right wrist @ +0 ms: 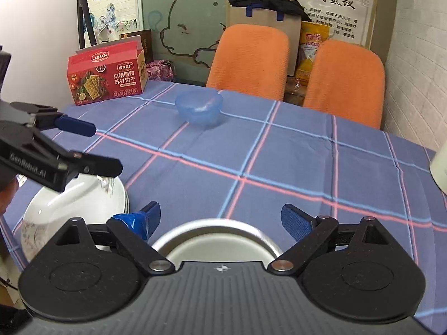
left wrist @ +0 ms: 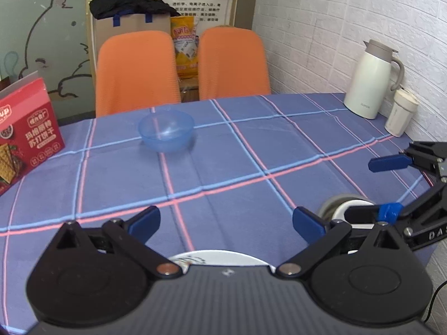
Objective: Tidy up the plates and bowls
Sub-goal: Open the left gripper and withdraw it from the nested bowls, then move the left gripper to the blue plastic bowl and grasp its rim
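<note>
Near the desk's front edge, left tool (left wrist: pixel 226 223) and right tool (right wrist: pixel 220 220) are held spread, empty, over white plates (right wrist: pixel 75 203) and a grey bowl (right wrist: pixel 218 237); blue bowl (left wrist: pixel 166 131) sits alone toward the far edge, probably to be gathered.

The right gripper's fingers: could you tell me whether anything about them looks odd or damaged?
Yes. On the right gripper, one finger is wrapped in crinkled blue tape, which the other finger lacks. It looks like a makeshift repair, though no damage shows.
</note>
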### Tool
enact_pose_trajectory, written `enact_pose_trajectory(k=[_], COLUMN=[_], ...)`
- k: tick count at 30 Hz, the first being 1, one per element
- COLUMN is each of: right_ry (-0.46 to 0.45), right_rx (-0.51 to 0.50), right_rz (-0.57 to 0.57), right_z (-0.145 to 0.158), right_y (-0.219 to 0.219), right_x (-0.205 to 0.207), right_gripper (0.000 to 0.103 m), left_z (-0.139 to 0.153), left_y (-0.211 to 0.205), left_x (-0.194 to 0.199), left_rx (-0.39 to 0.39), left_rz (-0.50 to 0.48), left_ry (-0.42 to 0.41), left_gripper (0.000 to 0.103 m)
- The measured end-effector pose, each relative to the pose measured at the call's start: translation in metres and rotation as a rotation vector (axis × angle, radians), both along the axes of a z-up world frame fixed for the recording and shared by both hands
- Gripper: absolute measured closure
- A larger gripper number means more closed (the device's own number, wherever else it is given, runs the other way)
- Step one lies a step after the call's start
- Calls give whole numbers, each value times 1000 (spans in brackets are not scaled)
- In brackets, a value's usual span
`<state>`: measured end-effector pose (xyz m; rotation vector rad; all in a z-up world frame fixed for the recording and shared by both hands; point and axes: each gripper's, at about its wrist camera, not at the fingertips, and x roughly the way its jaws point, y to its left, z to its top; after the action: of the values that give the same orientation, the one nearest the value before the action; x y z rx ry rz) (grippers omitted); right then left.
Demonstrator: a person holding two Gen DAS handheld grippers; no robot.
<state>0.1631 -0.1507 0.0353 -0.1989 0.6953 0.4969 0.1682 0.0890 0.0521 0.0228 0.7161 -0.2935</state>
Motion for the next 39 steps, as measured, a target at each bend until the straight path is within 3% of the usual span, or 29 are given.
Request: enact_pose_trajectory(k=[7, 14, 19, 23, 29, 39], right_ry=[7, 23, 58, 72, 77, 30], right_rx=[-74, -83, -74, -74, -98, -6], right_rz=[82, 118, 105, 103, 123, 151], right_z=[-7, -19, -37, -51, -69, -77], right_y=[52, 86, 106, 115, 126, 119], right_x=[53, 118, 161, 183, 191, 177], right_gripper=[22, 22, 22, 22, 22, 18], left_z=[-10, -17, -29, -46, -69, -79], left_y=[45, 93, 92, 77, 72, 80], left_x=[39, 119, 190, 230, 251, 258], left_rx=[-15, -97, -163, -152, -102, -81], left_rz=[90, 203, 204, 200, 218, 227], left_ry=[10, 50, 96, 136, 171, 166], left_gripper=[4, 4, 4, 4, 4, 4])
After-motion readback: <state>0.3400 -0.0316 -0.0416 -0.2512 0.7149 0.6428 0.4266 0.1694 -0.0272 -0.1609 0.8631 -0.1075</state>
